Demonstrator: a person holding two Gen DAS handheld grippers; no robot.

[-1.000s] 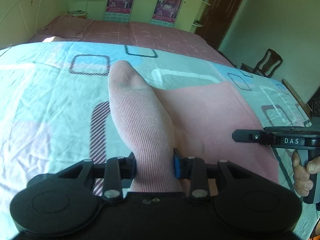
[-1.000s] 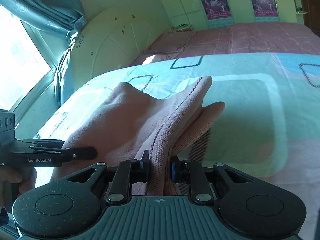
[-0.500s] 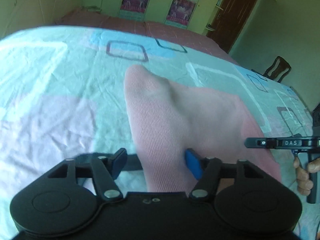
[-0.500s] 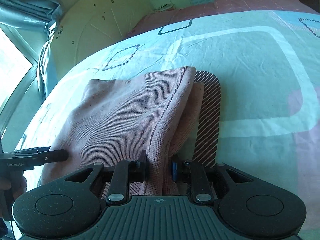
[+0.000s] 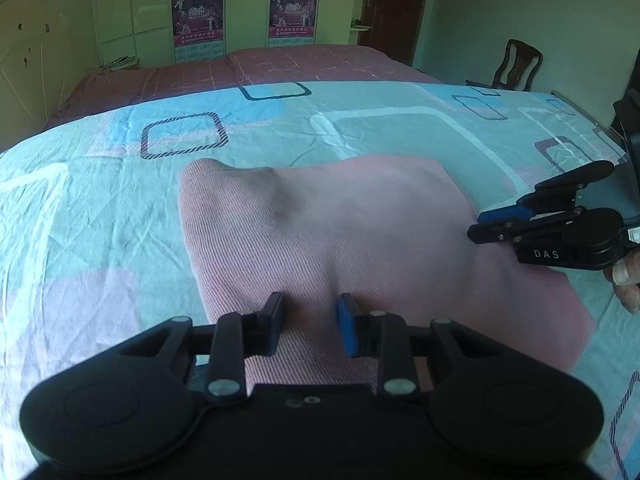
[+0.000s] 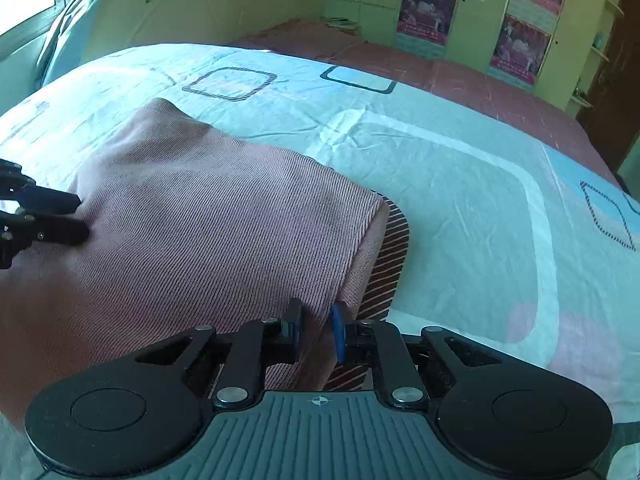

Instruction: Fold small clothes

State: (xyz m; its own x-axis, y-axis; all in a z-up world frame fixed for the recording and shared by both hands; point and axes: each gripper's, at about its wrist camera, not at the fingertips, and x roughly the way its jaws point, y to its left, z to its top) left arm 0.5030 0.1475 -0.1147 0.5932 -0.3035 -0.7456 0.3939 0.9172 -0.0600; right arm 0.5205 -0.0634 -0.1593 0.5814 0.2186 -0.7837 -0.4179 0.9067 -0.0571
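While both grippers bear down on it, the folded pink ribbed-knit garment [image 5: 352, 240] lies flat on the bed's pale turquoise sheet printed with rounded squares [image 5: 100, 208]. Its long axis runs across the left wrist view, from the left gripper [image 5: 310, 330] toward the right gripper [image 6: 316, 332], with the folded edge on the far side. The left fingers [image 5: 347, 330] have just been closing and now pinch a ridge of the near edge. The right fingers [image 6: 338, 334] have also just been closing and clamp the layered corner at the garment's right end, beside a dark striped patch [image 6: 394, 256] of the sheet.
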